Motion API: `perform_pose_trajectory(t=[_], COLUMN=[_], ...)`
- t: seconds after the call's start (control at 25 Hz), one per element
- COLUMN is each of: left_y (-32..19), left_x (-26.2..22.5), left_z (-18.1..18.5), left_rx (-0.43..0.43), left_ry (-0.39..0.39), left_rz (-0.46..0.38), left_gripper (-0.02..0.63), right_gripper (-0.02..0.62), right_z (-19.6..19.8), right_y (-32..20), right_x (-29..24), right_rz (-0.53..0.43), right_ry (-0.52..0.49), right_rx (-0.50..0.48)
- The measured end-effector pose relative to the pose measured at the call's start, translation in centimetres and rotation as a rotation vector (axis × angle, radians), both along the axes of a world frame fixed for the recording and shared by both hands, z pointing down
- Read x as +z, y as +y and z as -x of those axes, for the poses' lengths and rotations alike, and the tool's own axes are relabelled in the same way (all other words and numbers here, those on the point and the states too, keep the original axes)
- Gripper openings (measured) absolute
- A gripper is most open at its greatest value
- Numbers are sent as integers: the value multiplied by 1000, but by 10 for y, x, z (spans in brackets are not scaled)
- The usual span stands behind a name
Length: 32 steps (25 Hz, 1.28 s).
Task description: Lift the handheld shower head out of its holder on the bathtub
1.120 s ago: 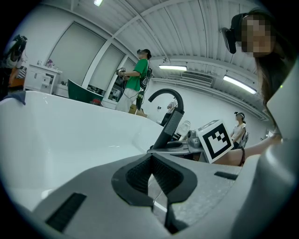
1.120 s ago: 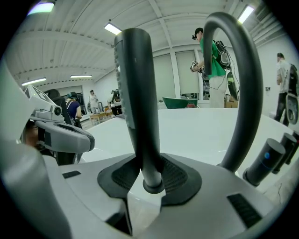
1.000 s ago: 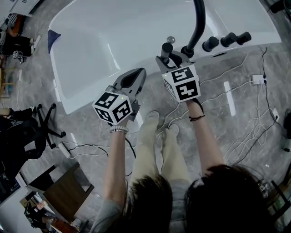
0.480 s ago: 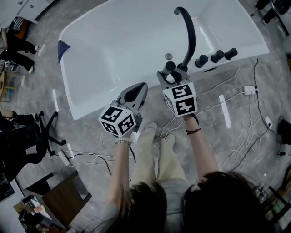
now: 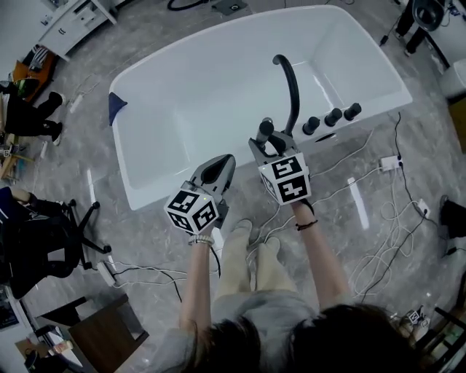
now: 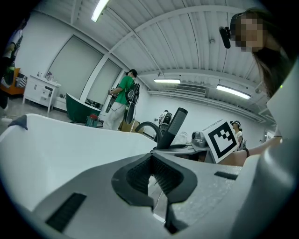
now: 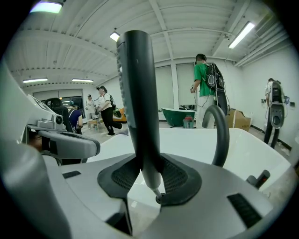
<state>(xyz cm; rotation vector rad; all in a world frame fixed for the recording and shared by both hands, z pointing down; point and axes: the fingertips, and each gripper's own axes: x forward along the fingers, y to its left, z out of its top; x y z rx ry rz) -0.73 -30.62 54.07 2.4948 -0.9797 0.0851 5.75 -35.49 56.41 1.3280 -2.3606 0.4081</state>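
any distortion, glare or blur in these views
Both gripper views: strong fisheye, dark corners, ceiling bowed. Right gripper view: shower head sharp, ceiling lamp glaring top left. Head view: evenly lit, crisp, pale light streaks on the glossy floor.

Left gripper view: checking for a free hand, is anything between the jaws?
No, the left gripper has nothing between its slightly parted jaws.

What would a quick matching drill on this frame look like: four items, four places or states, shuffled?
Items:
1. shower head
2. left gripper
3. spout
4. knobs

Places or states:
a. in a row on the bathtub rim
b. nothing between its jaws
c. clamped in the right gripper
d. arching over the bathtub

Pairs: 1-c, 2-b, 3-d, 4-a
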Motion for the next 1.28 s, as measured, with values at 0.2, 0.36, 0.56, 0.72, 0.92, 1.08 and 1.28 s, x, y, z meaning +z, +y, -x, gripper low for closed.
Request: perform_pose_trajectory(t=[0.2, 0.36, 0.56, 0.72, 0.92, 1.08, 1.28], left_y=[9, 17, 28, 39, 51, 59, 68], left_x=[-29, -50, -71, -84, -101, -114, -131], left_z=[1, 1, 2, 11, 25, 34, 44], left_rx=[2, 4, 2, -9, -38, -57, -68], left_ry=[7, 12, 19, 23, 29, 28, 23], left_rz=[-29, -50, -75, -92, -119, -144, -168], left_gripper=[5, 5, 5, 5, 5, 5, 5], right_gripper=[133, 132, 133, 133, 132, 133, 133], right_z=[5, 8, 13, 21, 32, 42, 55], right_y=[11, 19, 28, 39, 52, 63, 74], right_x=[-32, -56, -79, -95, -115, -128, -143], right_rz=[-32, -53, -78, -94, -122, -138, -153], right_ry=[3, -2, -7, -11, -20, -23, -26], right_rx=[-21, -29, -40, -56, -85, -109, -130])
